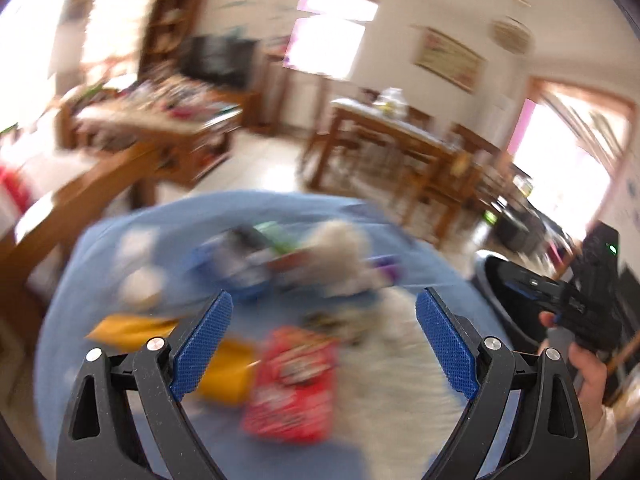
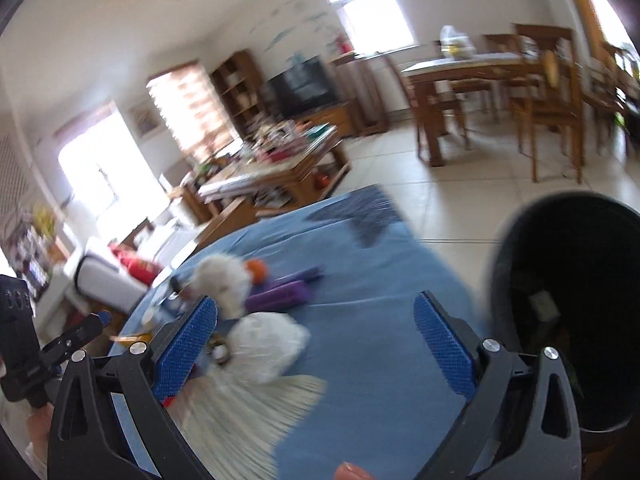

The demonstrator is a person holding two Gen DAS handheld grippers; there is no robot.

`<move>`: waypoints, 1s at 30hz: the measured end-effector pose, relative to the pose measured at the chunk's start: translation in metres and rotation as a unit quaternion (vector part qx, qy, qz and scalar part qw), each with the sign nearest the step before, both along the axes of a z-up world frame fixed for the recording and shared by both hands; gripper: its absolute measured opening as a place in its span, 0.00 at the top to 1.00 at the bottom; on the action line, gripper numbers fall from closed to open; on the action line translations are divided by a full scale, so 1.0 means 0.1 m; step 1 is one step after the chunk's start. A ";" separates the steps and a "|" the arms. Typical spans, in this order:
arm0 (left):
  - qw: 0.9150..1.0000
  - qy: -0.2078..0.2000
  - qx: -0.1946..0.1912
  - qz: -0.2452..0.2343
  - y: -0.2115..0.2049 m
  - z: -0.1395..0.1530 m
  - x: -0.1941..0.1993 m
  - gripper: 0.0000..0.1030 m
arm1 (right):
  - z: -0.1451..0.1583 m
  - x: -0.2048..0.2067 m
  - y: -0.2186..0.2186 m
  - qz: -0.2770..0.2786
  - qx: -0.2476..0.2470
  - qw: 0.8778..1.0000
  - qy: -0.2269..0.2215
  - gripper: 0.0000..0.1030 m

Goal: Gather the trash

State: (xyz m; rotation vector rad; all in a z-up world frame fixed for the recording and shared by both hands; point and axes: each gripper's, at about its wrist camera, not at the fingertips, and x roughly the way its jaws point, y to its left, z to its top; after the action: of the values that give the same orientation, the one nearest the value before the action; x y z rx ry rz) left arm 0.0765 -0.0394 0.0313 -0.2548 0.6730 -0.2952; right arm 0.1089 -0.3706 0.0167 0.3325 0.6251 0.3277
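**Left wrist view and right wrist view: both claws wide apart, nothing held, litter on blue cloth**

Left wrist view: the left gripper (image 1: 324,344) tilts downward over a blue cloth (image 1: 100,248), its jaws spread wide with nothing between them. The picture is blurred. A red snack packet (image 1: 292,384) lies just beyond the gap, slightly left of centre; a yellow wrapper (image 1: 128,330) lies far left of it. At the right edge, a hand (image 1: 588,364) grips the other tool.

Right wrist view: the right gripper (image 2: 316,344) also points downward, jaws fully apart and empty. A crumpled white bag (image 2: 268,342) sits between the fingers, nearer the left one, untouched. A purple item (image 2: 280,294) lies farther off. A black bin (image 2: 572,320) stands on the right, beside the cloth.
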 end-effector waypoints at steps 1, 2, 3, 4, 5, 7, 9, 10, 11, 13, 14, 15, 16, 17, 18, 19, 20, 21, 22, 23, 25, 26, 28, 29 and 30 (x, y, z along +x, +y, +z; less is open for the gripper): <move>1.000 0.010 -0.009 0.016 0.16 -0.05 -0.02 0.11 | 0.02 0.04 0.12 0.009 -0.010 1.000 0.000 0.05; 0.999 0.023 -0.024 0.039 0.38 -0.11 -0.04 0.11 | 0.03 0.08 0.26 0.018 -0.021 1.000 0.001 0.05; 0.998 0.031 -0.033 0.053 0.51 -0.13 -0.04 0.11 | 0.04 0.15 0.43 0.031 -0.036 0.999 0.002 0.05; 0.996 0.037 -0.043 0.067 0.63 -0.16 -0.05 0.11 | 0.06 0.21 0.57 0.039 -0.049 0.998 0.004 0.05; 0.994 0.048 -0.054 0.086 0.77 -0.21 -0.03 0.11 | 0.05 0.24 0.70 0.047 -0.062 0.997 0.006 0.05; 0.990 0.066 -0.066 0.102 0.92 -0.28 0.02 0.12 | 0.06 0.34 0.93 0.060 -0.088 0.994 0.009 0.05; 0.988 0.081 -0.080 0.108 1.03 -0.37 0.04 0.15 | 0.06 0.46 1.13 0.068 -0.107 0.992 0.015 0.05; 0.987 0.087 -0.083 0.110 1.06 -0.42 0.07 0.16 | 0.04 0.55 1.22 0.070 -0.116 0.991 0.019 0.05; 0.985 0.096 -0.085 0.112 1.08 -0.46 0.12 0.18 | 0.04 0.59 1.24 0.069 -0.122 0.990 0.022 0.05; 0.983 0.111 -0.098 0.110 1.11 -0.57 0.17 0.23 | 0.01 0.73 1.31 0.061 -0.136 0.988 0.027 0.05; 0.982 0.117 -0.106 0.107 1.12 -0.62 0.19 0.27 | -0.02 0.78 1.34 0.059 -0.140 0.988 0.032 0.05; 0.982 0.117 -0.106 0.106 1.10 -0.65 0.23 0.28 | -0.04 0.83 1.35 0.058 -0.142 0.987 0.036 0.05; 0.983 0.111 -0.098 0.107 1.06 -0.65 0.26 0.28 | -0.07 0.90 1.36 0.058 -0.146 0.987 0.044 0.05; 0.983 0.112 -0.097 0.105 1.04 -0.66 0.29 0.29 | -0.10 0.95 1.37 0.058 -0.148 0.986 0.049 0.05; 0.983 0.109 -0.102 0.103 1.03 -0.64 0.32 0.30 | -0.14 0.99 1.37 0.058 -0.148 0.986 0.054 0.05; 0.983 0.111 -0.104 0.103 1.01 -0.66 0.39 0.32 | -0.16 1.02 1.38 0.059 -0.145 0.986 0.056 0.05; 0.983 0.113 -0.099 0.105 0.99 -0.66 0.43 0.35 | -0.19 1.05 1.38 0.062 -0.142 0.986 0.062 0.05; 0.983 0.114 -0.097 0.106 1.00 -0.69 0.47 0.36 | -0.23 1.06 1.40 0.066 -0.137 0.986 0.065 0.06; 0.983 0.114 -0.101 0.102 0.98 -0.71 0.48 0.45 | -0.24 1.06 1.45 0.069 -0.135 0.986 0.065 0.08; 0.982 0.120 -0.106 0.097 0.96 -0.73 0.51 0.57 | -0.27 1.05 1.51 0.075 -0.136 0.986 0.063 0.13; 0.981 0.128 -0.115 0.087 0.93 -0.76 0.54 0.63 | -0.30 1.01 1.55 0.085 -0.143 0.984 0.062 0.36; 0.981 0.127 -0.115 0.087 0.95 -0.77 0.54 0.65 | -0.29 0.99 1.56 0.086 -0.143 0.984 0.057 0.38; 0.982 0.123 -0.116 0.083 0.92 -0.76 0.54 0.67 | -0.26 0.95 1.57 0.086 -0.146 0.984 0.049 0.45; 0.982 0.122 -0.116 0.082 0.91 -0.76 0.55 0.68 | -0.23 0.93 1.56 0.086 -0.145 0.985 0.044 0.48; 0.983 0.118 -0.118 0.080 0.90 -0.75 0.55 0.69 | -0.20 0.91 1.54 0.085 -0.140 0.986 0.039 0.54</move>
State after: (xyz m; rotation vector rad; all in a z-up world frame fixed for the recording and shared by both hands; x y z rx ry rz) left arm 0.1310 0.0510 -0.0433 -0.5752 0.8480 -0.1914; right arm 0.2001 -0.2161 -0.0035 0.0225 0.7691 0.3859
